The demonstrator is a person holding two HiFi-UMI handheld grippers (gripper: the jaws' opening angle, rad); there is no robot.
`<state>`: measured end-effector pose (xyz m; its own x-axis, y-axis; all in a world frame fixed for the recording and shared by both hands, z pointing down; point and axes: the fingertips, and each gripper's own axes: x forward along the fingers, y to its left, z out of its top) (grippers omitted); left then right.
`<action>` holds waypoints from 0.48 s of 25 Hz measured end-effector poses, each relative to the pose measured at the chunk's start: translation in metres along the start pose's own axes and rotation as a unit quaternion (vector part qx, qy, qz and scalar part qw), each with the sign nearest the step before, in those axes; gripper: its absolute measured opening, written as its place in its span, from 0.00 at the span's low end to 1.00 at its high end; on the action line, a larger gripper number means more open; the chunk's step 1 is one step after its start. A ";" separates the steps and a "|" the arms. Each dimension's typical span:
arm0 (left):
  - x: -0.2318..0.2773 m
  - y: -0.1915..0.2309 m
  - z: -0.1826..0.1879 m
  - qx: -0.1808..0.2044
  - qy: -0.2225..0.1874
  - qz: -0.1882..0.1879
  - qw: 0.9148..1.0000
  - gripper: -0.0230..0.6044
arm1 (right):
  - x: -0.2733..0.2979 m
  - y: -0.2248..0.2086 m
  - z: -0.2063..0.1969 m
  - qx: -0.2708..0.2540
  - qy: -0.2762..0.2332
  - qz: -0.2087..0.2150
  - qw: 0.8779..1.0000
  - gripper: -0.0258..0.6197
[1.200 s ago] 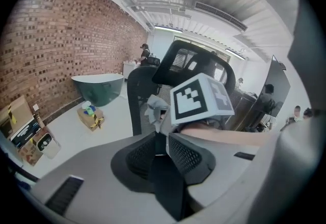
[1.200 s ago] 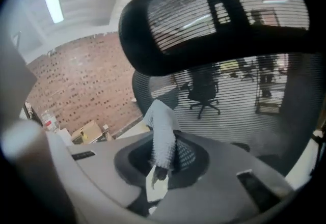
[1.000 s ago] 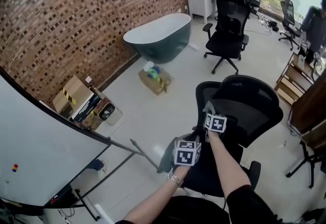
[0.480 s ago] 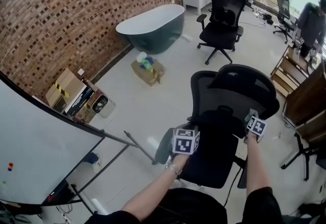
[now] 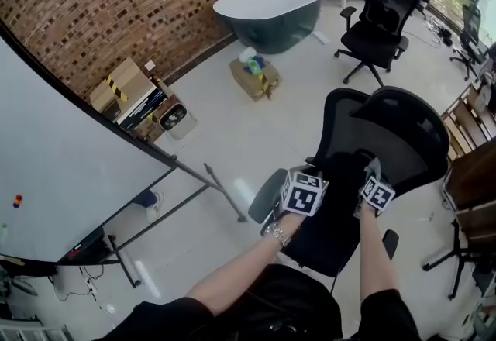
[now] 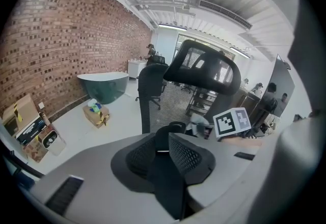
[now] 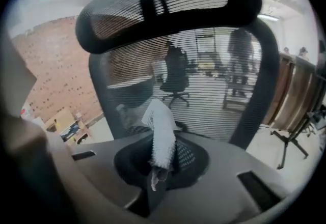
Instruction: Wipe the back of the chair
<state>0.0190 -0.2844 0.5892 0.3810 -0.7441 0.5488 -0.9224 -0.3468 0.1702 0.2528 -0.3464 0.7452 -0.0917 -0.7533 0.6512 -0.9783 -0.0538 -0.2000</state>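
white cloth is pinched in the closed jaws of the right gripper, its free end standing up close in front of the black mesh chair back straight ahead. the left gripper has its jaws together, empty, with the chair back rising just beyond them.

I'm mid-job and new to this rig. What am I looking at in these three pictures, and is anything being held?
No robot arm: a person holds a two-jaw gripper in each hand. The wide downward picture comes from a camera on their head; the other two ride on the grippers, looking along the jaws. The left gripper has its jaws together, with nothing seen between them. The right gripper pinches a white cloth, facing the mesh back of a black office chair. A bathtub stands by the brick wall.
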 end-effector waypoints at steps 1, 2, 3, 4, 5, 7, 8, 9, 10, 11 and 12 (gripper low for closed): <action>-0.003 0.001 0.002 0.003 -0.002 0.003 1.000 0.17 | 0.009 0.030 0.000 -0.007 0.002 0.019 1.000 0.08; -0.005 0.002 0.002 0.004 -0.003 0.006 1.000 0.17 | 0.017 0.059 0.004 -0.016 -0.001 0.040 0.999 0.08; -0.007 0.004 0.002 0.001 -0.004 0.010 1.000 0.17 | 0.025 0.087 0.010 -0.027 -0.004 0.062 0.998 0.08; -0.008 0.006 0.002 -0.003 -0.005 0.016 1.000 0.17 | 0.033 0.109 0.013 -0.038 0.001 0.078 0.996 0.08; -0.010 0.009 0.003 -0.006 -0.007 0.022 1.000 0.17 | 0.042 0.124 0.015 -0.047 0.012 0.087 0.995 0.08; -0.017 0.016 0.004 -0.010 -0.009 0.035 0.999 0.17 | 0.057 0.138 0.014 -0.057 0.037 0.092 0.993 0.08; -0.021 0.020 0.004 -0.012 -0.009 0.042 0.999 0.17 | 0.062 0.138 0.012 -0.061 0.047 0.089 0.993 0.08; -0.025 0.025 0.003 -0.014 -0.010 0.048 0.999 0.17 | 0.067 0.134 0.010 -0.065 0.053 0.086 0.993 0.08; -0.028 0.031 0.002 -0.015 -0.011 0.056 0.998 0.17 | 0.071 0.128 0.008 -0.066 0.055 0.081 0.993 0.08; -0.031 0.039 -0.001 -0.017 -0.011 0.062 0.998 0.18 | 0.074 0.117 0.007 -0.064 0.056 0.073 0.994 0.08; -0.032 0.046 -0.004 -0.019 -0.010 0.067 0.998 0.17 | 0.076 0.101 0.005 -0.058 0.056 0.058 0.995 0.08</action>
<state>-0.0362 -0.2740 0.5831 0.2550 -0.7933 0.5529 -0.9667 -0.2214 0.1281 0.1476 -0.4128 0.7707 -0.2182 -0.6722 0.7075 -0.9744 0.1096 -0.1963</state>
